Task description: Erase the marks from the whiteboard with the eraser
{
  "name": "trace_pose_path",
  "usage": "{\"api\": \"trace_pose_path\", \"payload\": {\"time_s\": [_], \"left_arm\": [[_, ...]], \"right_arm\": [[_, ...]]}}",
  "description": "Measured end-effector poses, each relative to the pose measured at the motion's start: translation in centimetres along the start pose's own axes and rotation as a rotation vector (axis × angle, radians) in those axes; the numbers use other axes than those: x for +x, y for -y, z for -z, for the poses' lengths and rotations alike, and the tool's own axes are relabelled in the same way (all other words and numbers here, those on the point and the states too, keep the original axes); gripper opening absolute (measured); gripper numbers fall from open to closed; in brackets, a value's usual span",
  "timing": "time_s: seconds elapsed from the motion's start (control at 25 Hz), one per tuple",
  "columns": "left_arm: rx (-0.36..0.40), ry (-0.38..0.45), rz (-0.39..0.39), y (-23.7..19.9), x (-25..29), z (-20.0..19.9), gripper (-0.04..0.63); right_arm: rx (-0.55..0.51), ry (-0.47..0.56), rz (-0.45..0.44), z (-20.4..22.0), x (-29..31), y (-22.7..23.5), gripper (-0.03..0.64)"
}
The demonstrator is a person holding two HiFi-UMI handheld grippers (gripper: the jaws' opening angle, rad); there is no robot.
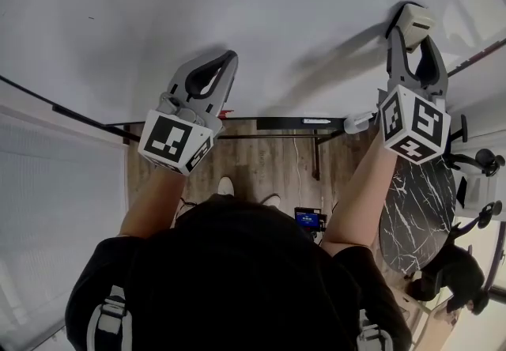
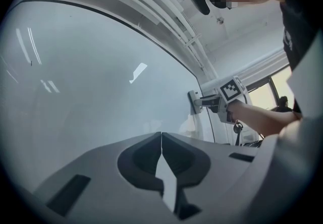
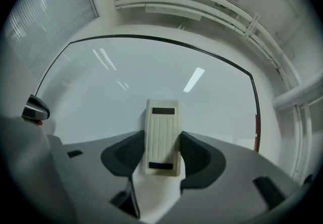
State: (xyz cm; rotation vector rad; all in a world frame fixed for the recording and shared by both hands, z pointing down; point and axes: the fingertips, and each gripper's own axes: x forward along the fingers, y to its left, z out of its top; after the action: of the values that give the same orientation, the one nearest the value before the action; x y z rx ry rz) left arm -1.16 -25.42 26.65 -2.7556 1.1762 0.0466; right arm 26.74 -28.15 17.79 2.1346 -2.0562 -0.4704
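Your right gripper (image 1: 411, 45) pinches the eraser (image 3: 162, 137) in its jaws, long side up, against the whiteboard (image 1: 237, 9). A tiny mark (image 1: 91, 18) sits far left of it. The jaws of your left gripper (image 1: 223, 69) are pressed together.

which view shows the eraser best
The right gripper view: the eraser sits centred between the jaws, ribbed back fully visible. The head view shows only its end; the left gripper view shows it small, side-on at the whiteboard.

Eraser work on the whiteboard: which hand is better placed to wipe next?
Right. The right gripper clamps the eraser at the whiteboard; the left gripper is shut, empty.
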Motion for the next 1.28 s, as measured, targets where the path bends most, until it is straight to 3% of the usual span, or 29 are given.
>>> {"api": "trace_pose_path", "payload": {"time_s": [0.28,0.6,0.84,1.04,1.16,1.28], "left_arm": [[0.006,-0.012,0.004,0.8,0.3,0.4,0.006],[0.004,-0.022,0.013,1.8,1.1,0.7,0.006],[-0.002,-0.02,0.022,2.7,1.7,0.9,0.006],[0.006,-0.017,0.025,2.8,1.9,0.8,0.006],[0.006,-0.009,0.024,3.0,1.9,0.9,0.006],[0.018,-0.014,0.036,3.3,1.8,1.2,0.006]], "right_arm": [[0.026,-0.033,0.08,2.9,-0.1,4.6,0.221],[0.025,-0.06,0.114,4.6,-0.1,7.1,0.221],[0.076,-0.037,0.047,4.5,-1.4,7.2,0.221],[0.004,-0.011,-0.004,4.1,-3.0,5.5,0.221],[0.004,0.026,-0.067,3.4,-4.2,3.8,0.221],[0.082,0.077,-0.178,3.0,-5.5,1.3,0.222]]}}
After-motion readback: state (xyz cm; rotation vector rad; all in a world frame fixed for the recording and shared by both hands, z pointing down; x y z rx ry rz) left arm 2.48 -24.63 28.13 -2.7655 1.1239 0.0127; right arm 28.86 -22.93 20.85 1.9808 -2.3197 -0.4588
